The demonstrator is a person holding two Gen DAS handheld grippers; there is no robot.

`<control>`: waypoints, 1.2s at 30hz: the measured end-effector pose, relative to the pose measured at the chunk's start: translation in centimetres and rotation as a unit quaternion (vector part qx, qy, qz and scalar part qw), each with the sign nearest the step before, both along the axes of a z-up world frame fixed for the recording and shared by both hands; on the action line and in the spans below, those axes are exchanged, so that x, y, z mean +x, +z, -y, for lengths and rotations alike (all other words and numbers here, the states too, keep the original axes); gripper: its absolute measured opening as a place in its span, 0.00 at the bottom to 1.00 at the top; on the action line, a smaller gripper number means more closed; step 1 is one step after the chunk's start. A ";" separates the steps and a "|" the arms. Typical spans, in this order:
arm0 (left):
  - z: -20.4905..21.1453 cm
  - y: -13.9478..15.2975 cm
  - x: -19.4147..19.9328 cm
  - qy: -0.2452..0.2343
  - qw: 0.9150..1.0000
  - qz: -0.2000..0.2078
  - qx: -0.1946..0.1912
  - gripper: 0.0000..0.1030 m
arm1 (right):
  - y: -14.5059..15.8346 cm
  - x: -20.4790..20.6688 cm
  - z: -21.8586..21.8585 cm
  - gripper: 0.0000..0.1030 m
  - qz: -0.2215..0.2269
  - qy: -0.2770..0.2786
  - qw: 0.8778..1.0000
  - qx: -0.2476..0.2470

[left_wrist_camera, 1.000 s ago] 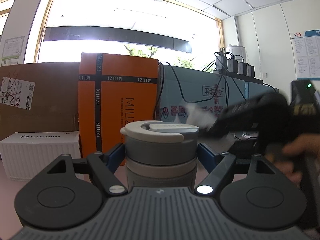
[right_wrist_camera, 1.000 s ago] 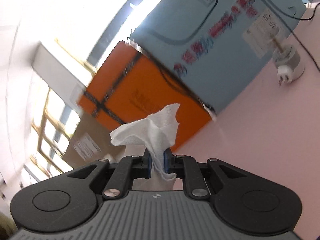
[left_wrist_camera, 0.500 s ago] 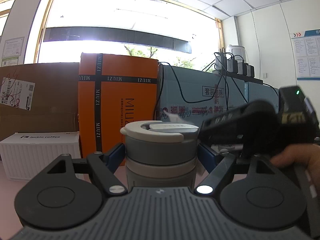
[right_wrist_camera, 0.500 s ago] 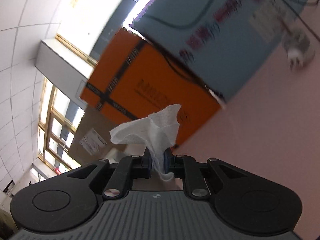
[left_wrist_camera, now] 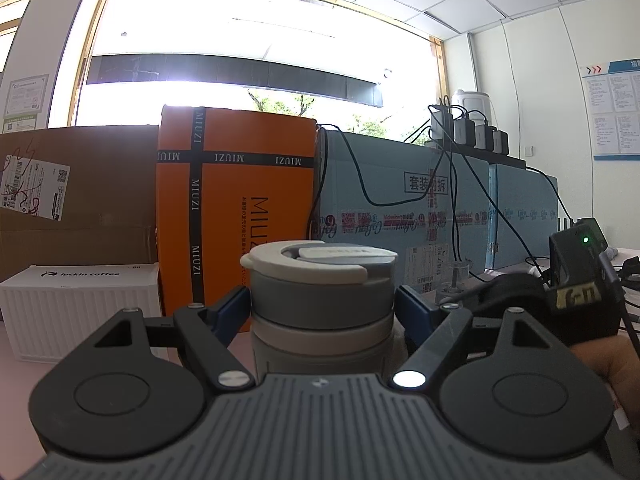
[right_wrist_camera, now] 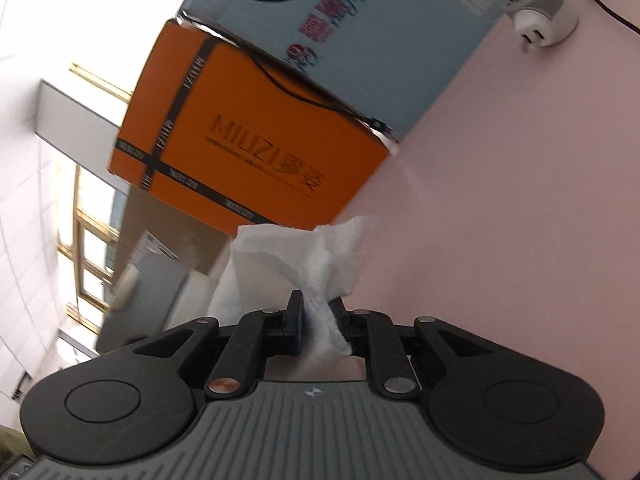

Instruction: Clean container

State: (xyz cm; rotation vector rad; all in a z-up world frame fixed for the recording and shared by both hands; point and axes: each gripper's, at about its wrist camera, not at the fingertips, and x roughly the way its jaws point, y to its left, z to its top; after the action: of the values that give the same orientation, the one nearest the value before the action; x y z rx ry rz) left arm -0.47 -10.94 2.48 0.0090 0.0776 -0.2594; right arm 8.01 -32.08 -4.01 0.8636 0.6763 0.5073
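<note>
White tissue (right_wrist_camera: 304, 264), pinched in right gripper (right_wrist_camera: 318, 312), dropped beside left gripper's (left_wrist_camera: 322, 304) clamped container (left_wrist_camera: 320, 292).

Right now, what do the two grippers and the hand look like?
Left gripper: black linkage arms, silver pivot pins, blue pads, ribbed grey body. Right gripper: same build; the left view shows a black box with a green LED and cable. Bare hand, no sleeve visible.

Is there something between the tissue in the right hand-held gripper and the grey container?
Nothing visible. The left hand-held gripper clamps the grey container by its sides. The right hand-held gripper pinches a white tissue just beside the container; only air appears between them.
</note>
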 end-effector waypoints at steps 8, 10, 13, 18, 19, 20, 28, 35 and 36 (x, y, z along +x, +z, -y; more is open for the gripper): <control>0.1 0.0 0.0 0.001 1.000 0.000 0.001 0.75 | 0.1 -0.8 1.2 0.15 0.023 -0.007 0.998 0.050; 0.1 0.0 0.0 0.001 1.000 0.000 0.001 0.75 | 0.3 -1.0 1.5 0.18 0.030 -0.005 0.997 0.066; 0.1 0.0 -0.1 0.001 1.000 -0.001 0.002 0.75 | 0.8 -1.3 2.1 0.29 0.042 -0.006 0.996 0.084; 0.1 0.0 -0.1 0.003 1.000 -0.001 0.003 0.75 | 1.1 -1.7 2.9 0.37 0.058 0.008 0.990 0.128; 0.1 0.0 -0.1 0.003 1.000 -0.001 0.002 0.75 | 1.1 -1.7 3.0 0.39 0.058 0.011 0.989 0.133; 0.1 0.0 -0.1 0.003 1.000 -0.001 0.002 0.75 | 1.0 -1.6 3.0 0.40 0.055 0.012 0.989 0.140; 0.1 0.0 -0.1 0.004 1.000 -0.002 -0.001 0.75 | 0.5 -2.0 3.3 0.33 0.046 0.023 0.983 0.174; 0.1 0.0 -0.2 0.012 1.000 -0.005 -0.006 0.76 | 1.0 -2.8 2.9 0.13 0.066 0.032 0.987 0.145; 0.0 0.1 -0.2 0.013 1.000 -0.006 -0.009 0.76 | 1.0 -2.9 2.9 0.11 0.066 0.031 0.988 0.137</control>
State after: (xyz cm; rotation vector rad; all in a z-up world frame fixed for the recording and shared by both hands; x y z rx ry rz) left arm -0.65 -10.96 2.55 -0.0115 0.0875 -0.2348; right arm 5.15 -35.00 -3.00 1.0591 0.5190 0.7194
